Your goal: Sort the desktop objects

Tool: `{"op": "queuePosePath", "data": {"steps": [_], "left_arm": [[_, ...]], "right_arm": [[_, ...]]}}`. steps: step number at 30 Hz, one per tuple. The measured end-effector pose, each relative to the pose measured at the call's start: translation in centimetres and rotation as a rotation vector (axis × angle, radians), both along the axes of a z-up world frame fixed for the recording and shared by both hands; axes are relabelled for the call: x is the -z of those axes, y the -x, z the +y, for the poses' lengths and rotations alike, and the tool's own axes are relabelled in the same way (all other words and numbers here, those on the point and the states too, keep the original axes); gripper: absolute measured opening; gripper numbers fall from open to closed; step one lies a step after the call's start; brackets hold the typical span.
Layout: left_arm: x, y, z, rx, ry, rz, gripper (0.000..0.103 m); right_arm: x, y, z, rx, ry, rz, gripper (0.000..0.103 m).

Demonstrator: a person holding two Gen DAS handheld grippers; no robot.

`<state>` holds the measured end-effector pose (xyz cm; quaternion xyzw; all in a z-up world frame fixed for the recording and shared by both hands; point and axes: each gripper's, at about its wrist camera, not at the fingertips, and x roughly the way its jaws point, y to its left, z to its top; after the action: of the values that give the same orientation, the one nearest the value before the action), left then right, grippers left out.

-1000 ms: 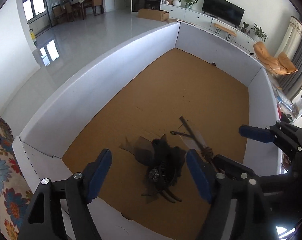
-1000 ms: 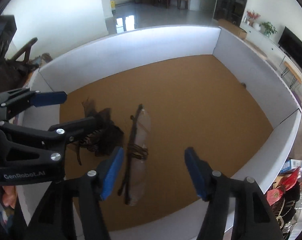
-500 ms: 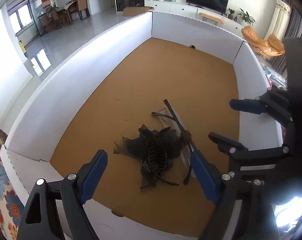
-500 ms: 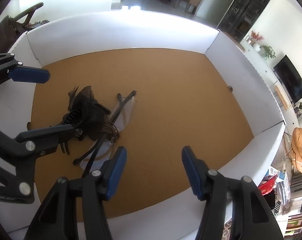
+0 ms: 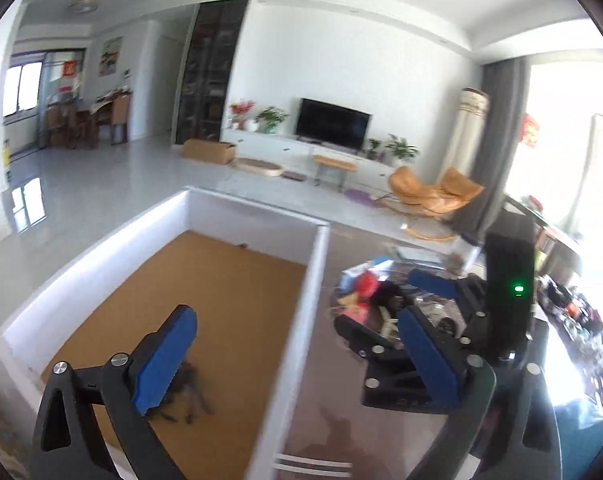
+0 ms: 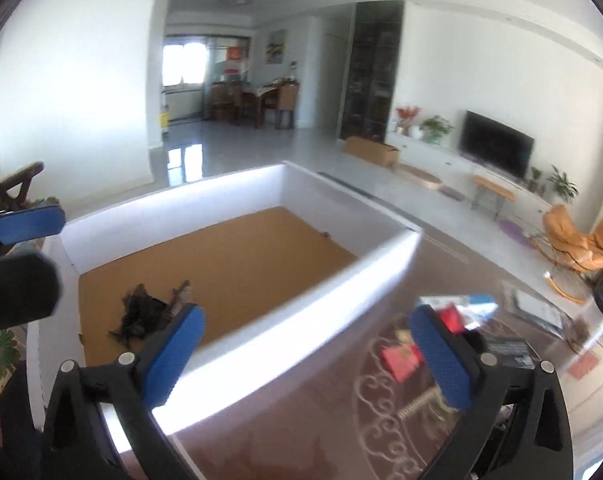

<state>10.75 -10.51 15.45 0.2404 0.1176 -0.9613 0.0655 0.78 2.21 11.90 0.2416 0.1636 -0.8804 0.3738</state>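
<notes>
No lettering can be read anywhere; the red signs [image 6: 235, 54] by the far window are too blurred.

Both wrist views look obliquely down from above, facing the television [image 5: 333, 123] wall. Shared: white-walled tray [image 5: 101, 240] at 9 o'clock, cluttered surface [image 6: 381, 400] at 4 o'clock.

1. White-walled cardboard box [image 6: 237, 344] — smooth matt card walls, with a brown matt floor like corkboard.
2. Left tongs [image 5: 297, 364] and right tongs [image 6: 309, 356] — matt black plastic arms, silver metal screws, finely textured blue rubbery pads [image 6: 173, 360].
3. Dark brown glass-topped bench [image 6: 341, 432] — glossy, reflective, with a white scroll pattern.
4. Pale tiled floor [image 5: 113, 196] — polished, mirroring the windows.
5. Black gauzy fabric hair clip [image 6: 141, 316] — soft, matt.
</notes>
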Motion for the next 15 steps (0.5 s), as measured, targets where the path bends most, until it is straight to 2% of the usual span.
{"op": "queuePosePath", "data": {"steps": [3, 5, 8, 12, 15], "left_arm": [[1.2, 1.6, 6.8, 0.178, 0.028, -0.019, 0.103], [3.5, 3.0, 11.0, 0.284, 0.035, -0.093, 0.103], [8.1, 5.6, 15.7, 0.390, 0.069, -0.218, 0.103], [13.3, 7.5, 17.8, 0.402, 0.114, -0.358, 0.103], [15.3, 7.3, 18.4, 0.366, 0.115, -0.402, 0.103]], "right_arm": [[1.5, 0.6, 8.0, 0.178, -0.023, -0.018, 0.103], [3.7, 2.5, 13.4, 0.305, -0.072, -0.052, 0.103], [7.1, 2.4, 21.9, 0.450, -0.129, -0.135, 0.103], [9.8, 2.5, 28.1, 0.566, -0.168, -0.221, 0.103], [10.9, 2.3, 29.3, 0.585, -0.172, -0.258, 0.103]]}}
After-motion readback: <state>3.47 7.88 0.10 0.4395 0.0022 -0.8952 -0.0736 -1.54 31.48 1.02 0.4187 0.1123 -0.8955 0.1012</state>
